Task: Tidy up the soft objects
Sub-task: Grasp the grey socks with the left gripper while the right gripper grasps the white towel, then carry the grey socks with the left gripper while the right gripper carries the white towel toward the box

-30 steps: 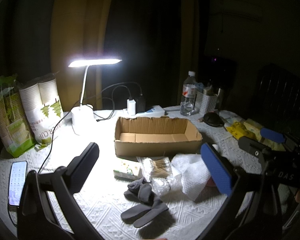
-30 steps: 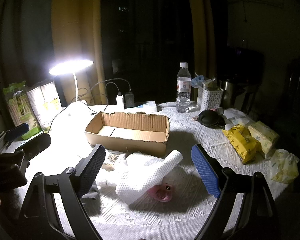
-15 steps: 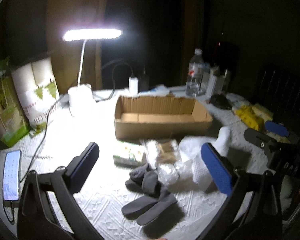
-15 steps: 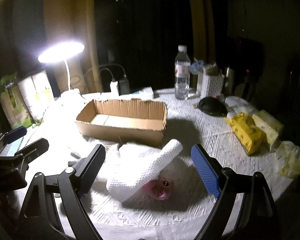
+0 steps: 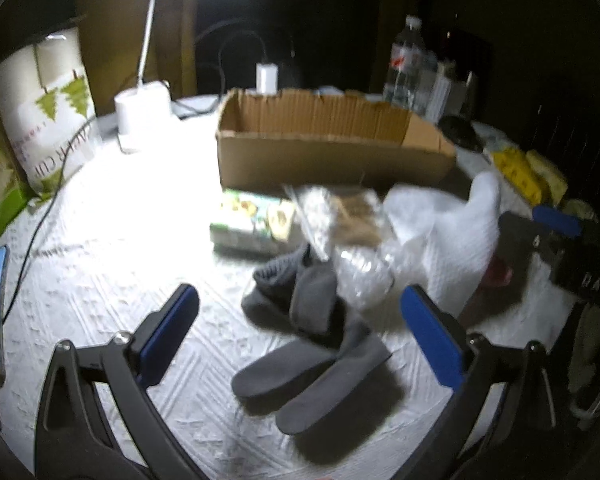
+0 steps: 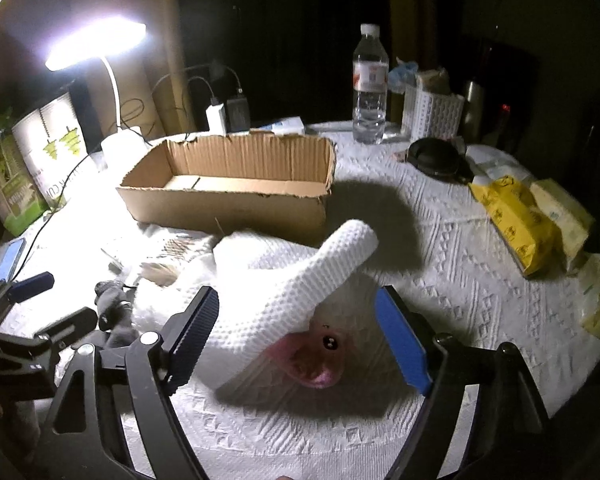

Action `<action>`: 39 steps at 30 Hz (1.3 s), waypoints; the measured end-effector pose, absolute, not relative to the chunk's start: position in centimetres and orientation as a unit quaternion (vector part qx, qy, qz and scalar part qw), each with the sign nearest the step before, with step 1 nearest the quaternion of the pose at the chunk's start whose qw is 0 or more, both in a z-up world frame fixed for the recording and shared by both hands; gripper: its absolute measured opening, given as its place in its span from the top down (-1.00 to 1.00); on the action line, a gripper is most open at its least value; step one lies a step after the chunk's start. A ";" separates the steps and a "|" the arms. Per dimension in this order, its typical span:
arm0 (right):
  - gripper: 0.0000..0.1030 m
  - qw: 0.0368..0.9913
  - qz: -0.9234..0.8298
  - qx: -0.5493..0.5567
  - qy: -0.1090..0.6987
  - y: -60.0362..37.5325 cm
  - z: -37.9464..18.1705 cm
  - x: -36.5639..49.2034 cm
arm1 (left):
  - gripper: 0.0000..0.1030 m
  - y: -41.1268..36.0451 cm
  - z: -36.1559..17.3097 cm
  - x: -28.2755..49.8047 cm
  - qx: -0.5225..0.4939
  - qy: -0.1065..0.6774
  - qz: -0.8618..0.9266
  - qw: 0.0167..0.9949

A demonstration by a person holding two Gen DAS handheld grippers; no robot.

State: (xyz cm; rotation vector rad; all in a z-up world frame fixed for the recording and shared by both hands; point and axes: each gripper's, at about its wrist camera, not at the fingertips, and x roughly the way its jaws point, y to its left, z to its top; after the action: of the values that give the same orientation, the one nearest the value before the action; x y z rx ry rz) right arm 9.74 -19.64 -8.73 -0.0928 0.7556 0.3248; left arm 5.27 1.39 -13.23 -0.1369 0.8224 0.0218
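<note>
Left gripper (image 5: 300, 330) spread wide, nothing pinched, above the pair of dark grey fabric socks (image 5: 308, 336) near the tabletop's front edge. Right gripper (image 6: 298, 334), jaws closing w/ white waffle-weave cloth (image 6: 284, 304) and pink plush toy (image 6: 314, 362) between them, pads not touching yet. Farther back, mid-table, shallow brown cardboard box (image 6: 228, 192) sits empty. Judging by that, nothing sorted so far; all soft items left to move.

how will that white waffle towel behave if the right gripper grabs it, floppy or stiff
Probably floppy: the white waffle towel lies crumpled in soft folds, one end rolled up and sticking out. It looks light for its bulk, so it should lift easily but sag and unroll. It drapes over a pink item, which may shift. The right gripper, jaws closing, straddles it without pressing yet.
</note>
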 end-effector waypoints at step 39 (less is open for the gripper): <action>0.90 0.926 0.229 -0.033 0.298 -19.9 -3.6 10.2 | 0.46 1.7 -9.9 4.5 -0.084 0.369 -0.033 0.925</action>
State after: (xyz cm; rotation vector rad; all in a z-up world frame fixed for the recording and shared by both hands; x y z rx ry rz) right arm 10.17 -19.92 -3.64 -0.0676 0.6103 0.4690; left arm 4.46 1.69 -9.91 -0.1724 0.7568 -0.0681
